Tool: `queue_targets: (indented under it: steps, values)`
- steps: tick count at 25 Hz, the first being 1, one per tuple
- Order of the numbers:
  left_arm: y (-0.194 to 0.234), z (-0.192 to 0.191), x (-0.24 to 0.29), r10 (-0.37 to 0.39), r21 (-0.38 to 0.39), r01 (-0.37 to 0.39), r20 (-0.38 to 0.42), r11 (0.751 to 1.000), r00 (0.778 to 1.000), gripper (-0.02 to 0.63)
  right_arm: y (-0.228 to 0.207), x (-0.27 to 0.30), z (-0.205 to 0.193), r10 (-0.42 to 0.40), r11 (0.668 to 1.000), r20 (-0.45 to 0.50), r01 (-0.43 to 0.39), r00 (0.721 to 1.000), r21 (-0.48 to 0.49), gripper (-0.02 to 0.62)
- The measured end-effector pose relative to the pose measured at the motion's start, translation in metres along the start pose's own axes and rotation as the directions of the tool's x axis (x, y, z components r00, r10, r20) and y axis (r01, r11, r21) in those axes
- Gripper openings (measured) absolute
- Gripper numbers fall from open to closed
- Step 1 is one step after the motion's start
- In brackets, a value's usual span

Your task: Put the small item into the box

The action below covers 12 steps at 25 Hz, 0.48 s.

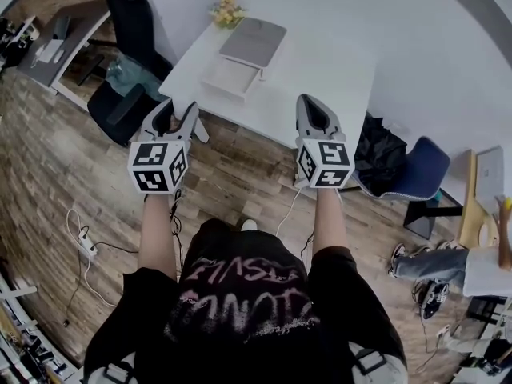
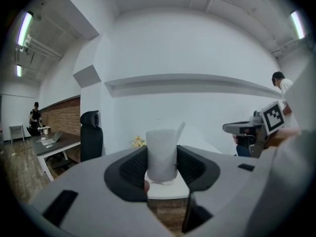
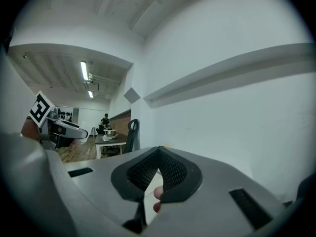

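Observation:
My left gripper [image 2: 162, 163] is shut on a small white, translucent cylinder [image 2: 161, 147] that stands upright between the two dark pads. In the head view the left gripper [image 1: 178, 112] hovers over the wooden floor just short of the white table [image 1: 320, 62], and the item is hidden inside its jaws. On the table lies the open box [image 1: 230, 77], with its grey lid [image 1: 254, 41] behind it. My right gripper [image 1: 314, 106] hangs level with the left, near the table's front edge. Its jaws [image 3: 158, 154] meet at the tips with nothing between them.
Yellow flowers [image 1: 228, 10] sit at the table's far left corner. A black office chair [image 1: 132, 22] and a dark seat [image 1: 120, 106] stand left of the table, a black bag [image 1: 380, 150] and blue chair [image 1: 412, 170] right. Cables and a power strip [image 1: 86, 246] lie on the floor.

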<state>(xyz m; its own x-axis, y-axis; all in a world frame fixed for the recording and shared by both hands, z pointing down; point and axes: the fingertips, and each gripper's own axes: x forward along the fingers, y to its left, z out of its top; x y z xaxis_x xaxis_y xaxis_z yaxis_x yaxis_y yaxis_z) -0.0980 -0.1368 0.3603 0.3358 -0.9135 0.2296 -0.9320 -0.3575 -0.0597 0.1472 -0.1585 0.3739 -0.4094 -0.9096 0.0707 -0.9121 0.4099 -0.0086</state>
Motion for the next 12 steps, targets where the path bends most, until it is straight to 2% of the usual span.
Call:
queue_targets:
  steps: [12]
  values:
    - [0.005,0.000,0.022,-0.032,0.004,0.032,-0.019,0.999,0.999,0.178,0.006,0.028,-0.004,0.077,0.997,-0.017,-0.077,0.997,-0.011,0.011]
